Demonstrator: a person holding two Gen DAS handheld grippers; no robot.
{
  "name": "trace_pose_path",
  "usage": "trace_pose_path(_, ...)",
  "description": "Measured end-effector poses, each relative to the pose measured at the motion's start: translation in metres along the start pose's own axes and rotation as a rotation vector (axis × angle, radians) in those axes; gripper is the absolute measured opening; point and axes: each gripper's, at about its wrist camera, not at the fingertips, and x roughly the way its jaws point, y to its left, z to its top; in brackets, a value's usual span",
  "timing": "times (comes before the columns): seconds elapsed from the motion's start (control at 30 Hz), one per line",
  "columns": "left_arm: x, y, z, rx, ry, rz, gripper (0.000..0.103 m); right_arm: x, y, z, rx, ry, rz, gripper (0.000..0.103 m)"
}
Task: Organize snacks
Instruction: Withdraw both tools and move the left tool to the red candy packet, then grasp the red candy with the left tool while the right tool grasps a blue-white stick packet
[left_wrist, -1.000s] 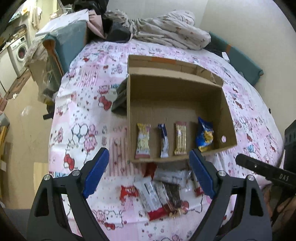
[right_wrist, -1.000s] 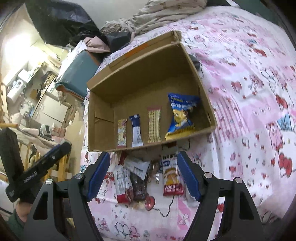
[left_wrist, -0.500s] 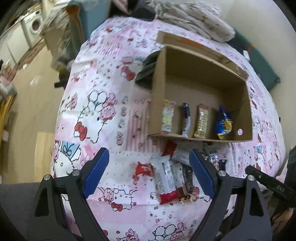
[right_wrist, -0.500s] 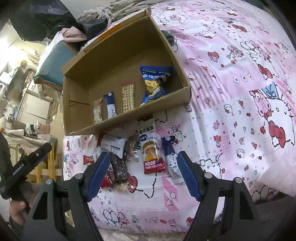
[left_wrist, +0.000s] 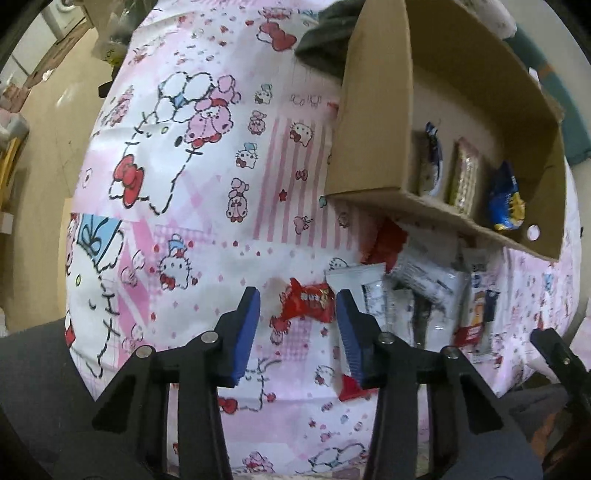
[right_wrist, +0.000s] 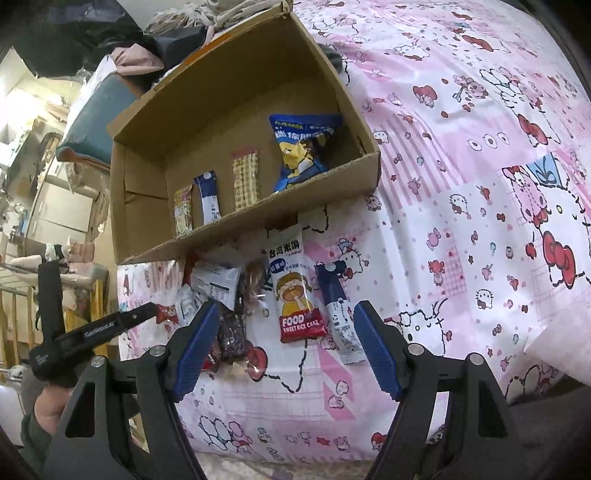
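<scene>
Left wrist view, looking steeply down: the left gripper sits low over the pink cartoon-print bedsheet, and its jaws have just been closing. A small red candy wrapper lies between the blue pads, but there is a gap on the left side, so the pads are not yet pressing it. Just to the right, the loose pile of snacks is spread on the sheet in front of the cardboard box.

Over on the right wrist view, the right gripper hovers with its jaws wide apart and nothing in them. Below it lie a rice cake packet, red at the bottom, and beside that a narrow blue-and-white stick pack. Darker wrappers lie near the left pad.

Inside the box, four snacks lie in a row near the front wall: a pale bar, a blue-and-white bar, a checked bar and a blue chip bag.
</scene>
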Motion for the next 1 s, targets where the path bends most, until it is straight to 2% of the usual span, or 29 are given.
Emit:
trace_pose_path(0.23, 0.026, -0.004, -0.002, 0.013, 0.055, 0.017, 0.038, 0.005, -0.001, 0.002, 0.005, 0.012, 0.01, 0.078)
trace_pose_path(0.47, 0.032, -0.024, -0.006, 0.077, 0.044, 0.046, 0.038, 0.009, -0.004, 0.002, 0.015, 0.028, -0.004, 0.078)
trace_pose_path(0.5, 0.033, -0.026, -0.006, 0.084, 0.043, 0.052, 0.037, 0.01, -0.004, 0.002, 0.017, 0.029, -0.003, 0.078)
trace_pose_path(0.57, 0.035, -0.034, -0.005, 0.097, 0.039, 0.063, 0.025, 0.01, -0.005, 0.002, 0.02, 0.027, -0.003, 0.078)
trace_pose_path(0.73, 0.032, -0.034, 0.002, 0.099, 0.039, 0.046, 0.015, 0.009, -0.007, 0.003, 0.027, 0.025, -0.007, 0.078)
trace_pose_path(0.9, 0.022, -0.028, 0.0, 0.09, 0.035, 0.009, 0.013, 0.007, -0.01, 0.004, 0.045, 0.022, -0.003, 0.078)
trace_pose_path(1.0, 0.003, -0.023, -0.004, 0.094, -0.001, 0.014, 0.012, 0.004, -0.019, 0.005, 0.088, 0.017, 0.02, 0.078)
